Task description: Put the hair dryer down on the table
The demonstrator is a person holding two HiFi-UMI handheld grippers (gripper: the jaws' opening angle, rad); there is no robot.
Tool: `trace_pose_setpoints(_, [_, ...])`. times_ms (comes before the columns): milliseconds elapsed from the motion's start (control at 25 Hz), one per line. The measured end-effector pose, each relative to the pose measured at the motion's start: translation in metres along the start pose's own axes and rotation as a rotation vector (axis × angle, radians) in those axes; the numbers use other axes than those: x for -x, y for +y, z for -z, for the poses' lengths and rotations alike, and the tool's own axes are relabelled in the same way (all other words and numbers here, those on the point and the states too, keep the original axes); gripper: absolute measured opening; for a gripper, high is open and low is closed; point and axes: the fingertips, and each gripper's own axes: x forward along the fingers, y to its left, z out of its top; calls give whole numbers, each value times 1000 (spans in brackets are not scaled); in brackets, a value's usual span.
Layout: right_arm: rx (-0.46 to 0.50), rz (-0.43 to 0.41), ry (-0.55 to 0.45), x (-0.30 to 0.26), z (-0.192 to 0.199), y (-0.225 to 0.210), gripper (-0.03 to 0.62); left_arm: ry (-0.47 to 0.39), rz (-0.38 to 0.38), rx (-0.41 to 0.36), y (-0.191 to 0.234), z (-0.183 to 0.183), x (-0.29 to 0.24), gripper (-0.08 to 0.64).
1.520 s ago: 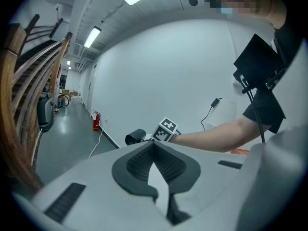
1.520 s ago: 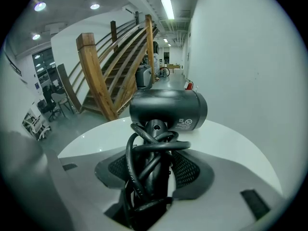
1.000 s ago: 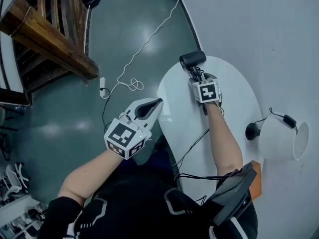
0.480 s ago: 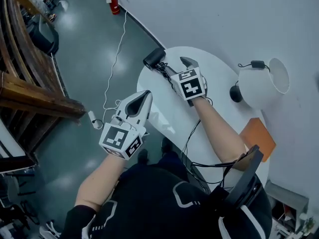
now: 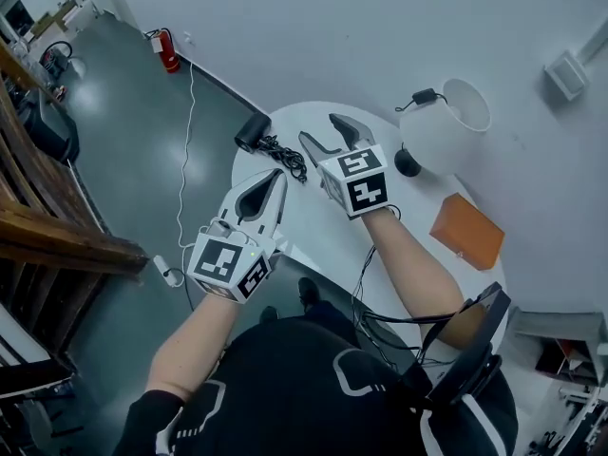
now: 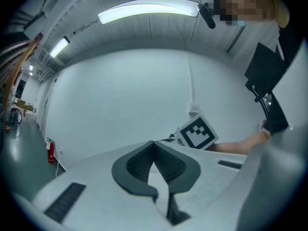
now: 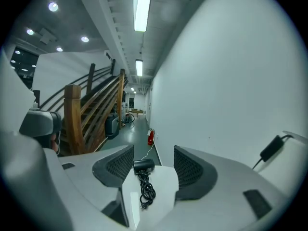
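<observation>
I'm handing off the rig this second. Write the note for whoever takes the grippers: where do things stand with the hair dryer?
Left gripper: shut, nothing in it, held over the table's near-left edge.
Right gripper: open, empty, above the table, jaws pointing at the dryer.
Hair dryer: lying on the table at its far-left edge, cord bunched next to it. Neither gripper touches it.
Done: the dryer is down on the table.
Left: probably nothing on the dryer itself; just draw the right gripper back, clear of the cord.
</observation>
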Motion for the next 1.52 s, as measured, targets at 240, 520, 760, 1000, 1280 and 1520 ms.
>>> trace_pose_setpoints(240, [-39, 126, -98, 73, -26, -9, 217, -61, 49, -11, -27, -25, 5, 6])
trace_pose_setpoints(520, [-41, 290, -171, 155, -37, -15, 159, -72, 210, -14, -71, -39, -1, 6])
trace_pose_setpoints(760, [-61, 454, -226, 221, -37, -26, 117, -100, 314, 11, -101, -46, -3, 6])
trace_pose_setpoints(1000, [-95, 604, -268, 284, -32, -31, 74, -78, 421, -8, -138, -48, -7, 6])
trace_pose_setpoints(1280, [-122, 761, -259, 343, -6, -31, 66, -61, 488, -62, -168, -46, -6, 6])
trace_pose_setpoints(1520, [-169, 848, -258, 375, 16, -25, 64, -55, 514, -93, -179, -42, -3, 6])
